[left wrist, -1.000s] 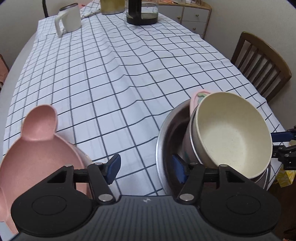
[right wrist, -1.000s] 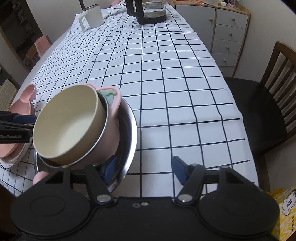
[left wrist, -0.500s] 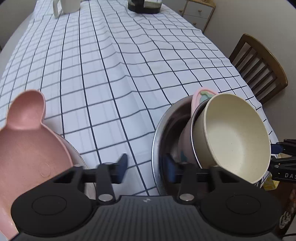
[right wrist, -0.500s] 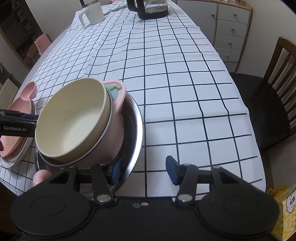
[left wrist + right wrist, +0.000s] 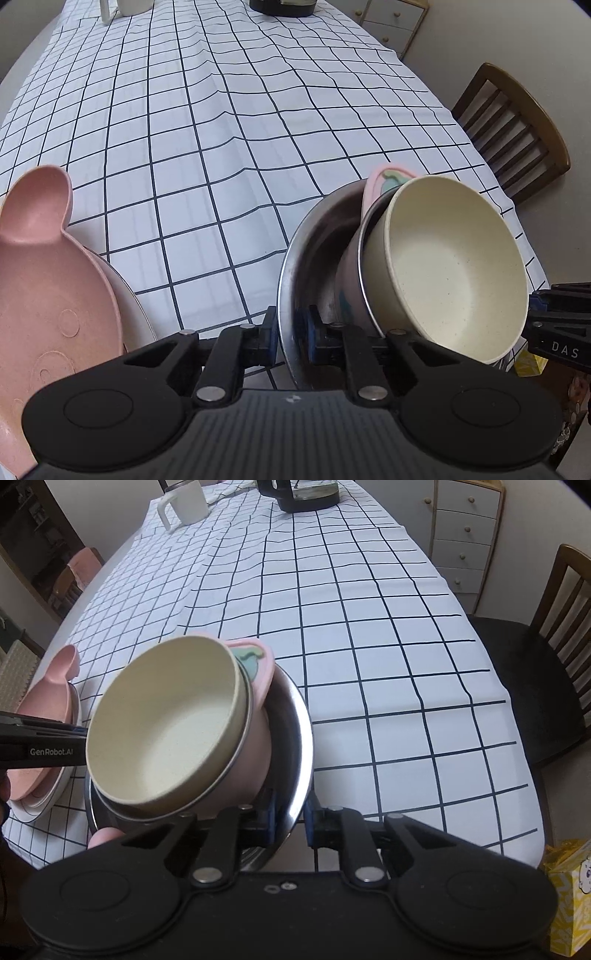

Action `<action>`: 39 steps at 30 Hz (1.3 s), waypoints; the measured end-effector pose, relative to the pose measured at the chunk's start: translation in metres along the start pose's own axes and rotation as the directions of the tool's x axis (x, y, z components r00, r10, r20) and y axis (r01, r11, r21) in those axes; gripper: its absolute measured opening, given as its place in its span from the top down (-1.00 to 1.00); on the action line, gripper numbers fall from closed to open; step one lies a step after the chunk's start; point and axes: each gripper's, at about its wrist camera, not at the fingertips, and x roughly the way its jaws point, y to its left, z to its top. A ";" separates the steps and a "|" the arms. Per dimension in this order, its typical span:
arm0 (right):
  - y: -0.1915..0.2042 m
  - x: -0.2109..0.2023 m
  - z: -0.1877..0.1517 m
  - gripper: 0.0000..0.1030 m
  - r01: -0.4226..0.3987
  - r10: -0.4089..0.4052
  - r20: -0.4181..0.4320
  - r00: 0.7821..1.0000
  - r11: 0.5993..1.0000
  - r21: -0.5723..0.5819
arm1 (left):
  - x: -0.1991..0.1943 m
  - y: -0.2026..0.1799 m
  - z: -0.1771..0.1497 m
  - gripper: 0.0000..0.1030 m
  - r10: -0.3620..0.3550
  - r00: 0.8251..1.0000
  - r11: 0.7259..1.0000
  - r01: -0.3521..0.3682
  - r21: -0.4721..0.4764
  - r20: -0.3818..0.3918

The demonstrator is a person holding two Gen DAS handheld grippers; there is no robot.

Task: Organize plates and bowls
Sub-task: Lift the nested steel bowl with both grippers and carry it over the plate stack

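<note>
The table (image 5: 229,122) under its checked cloth carries the steel bowl (image 5: 314,236) at its near edge, with a pink bowl (image 5: 255,746) tilted inside it and a cream bowl (image 5: 454,266) nested in that. A pink plate (image 5: 40,280) sits just left of them. A second ago both tools stood wide open; now the left tool (image 5: 290,334) is clamped on the steel bowl's near-left rim and the right tool (image 5: 290,818) pinches its right rim. The left tool's side reads "GenRobot.AI"; the right tool's shows "DAS".
</note>
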 end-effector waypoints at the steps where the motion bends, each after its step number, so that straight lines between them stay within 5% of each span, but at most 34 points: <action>1: 0.000 0.000 0.000 0.70 0.007 -0.007 -0.005 1.000 1.000 0.001 | -0.001 0.000 -0.001 0.73 0.000 1.000 1.000 0.000 -0.003 0.002; 24: 0.029 -0.045 0.023 0.70 0.010 0.001 0.113 0.994 0.995 -0.101 | -0.076 0.014 0.004 0.73 0.024 0.984 1.000 -0.024 -0.003 0.176; 39: 0.114 -0.063 0.055 0.70 -0.054 0.095 0.166 0.982 0.969 -0.240 | -0.146 0.089 -0.020 0.73 0.129 0.955 0.986 -0.095 -0.138 0.266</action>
